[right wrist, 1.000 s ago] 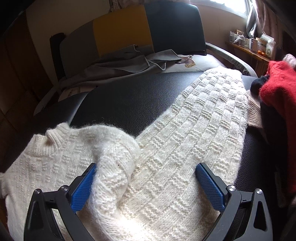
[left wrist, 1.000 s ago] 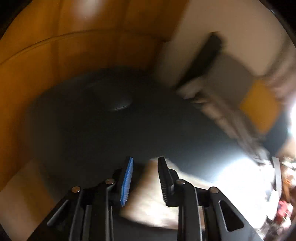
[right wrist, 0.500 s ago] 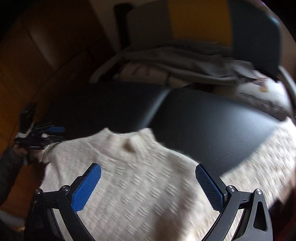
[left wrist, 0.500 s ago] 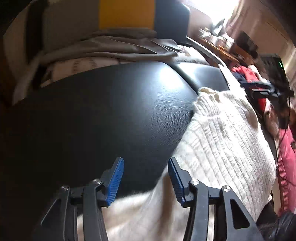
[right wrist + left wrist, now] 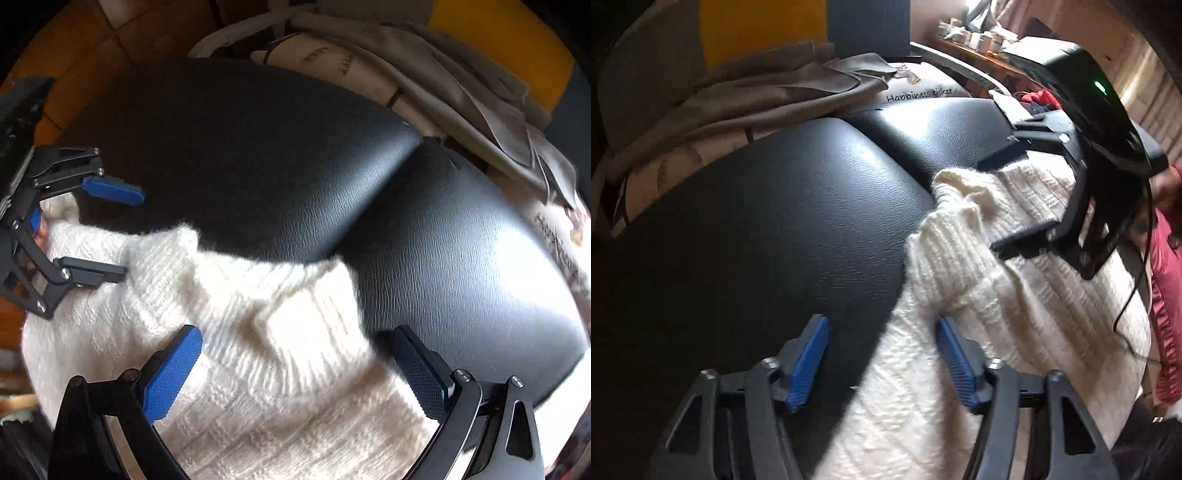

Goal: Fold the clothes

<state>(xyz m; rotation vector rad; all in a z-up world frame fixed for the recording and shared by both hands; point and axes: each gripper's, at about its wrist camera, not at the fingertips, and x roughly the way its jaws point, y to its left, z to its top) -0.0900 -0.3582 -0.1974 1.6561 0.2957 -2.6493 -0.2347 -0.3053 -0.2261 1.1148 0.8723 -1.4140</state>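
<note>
Your left gripper (image 5: pixel 882 354) has swung across the sofa (image 5: pixel 757 229) to the sweater's (image 5: pixel 1015 302) edge, jaws closing, unclamped; your right gripper (image 5: pixel 295 369) gapes over its collar.

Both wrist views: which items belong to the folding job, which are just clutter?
Job:
- white cable-knit wool sweater on the black leather seat
- left tool, closing over the sweater's edge
- right tool, open

Lying about:
- grey-brown crumpled cloth
- red garment
- yellow backrest panel

2 wrist views, steeply downward, close; share sweater (image 5: pixel 979 295), sofa seat (image 5: pixel 295 166).
</note>
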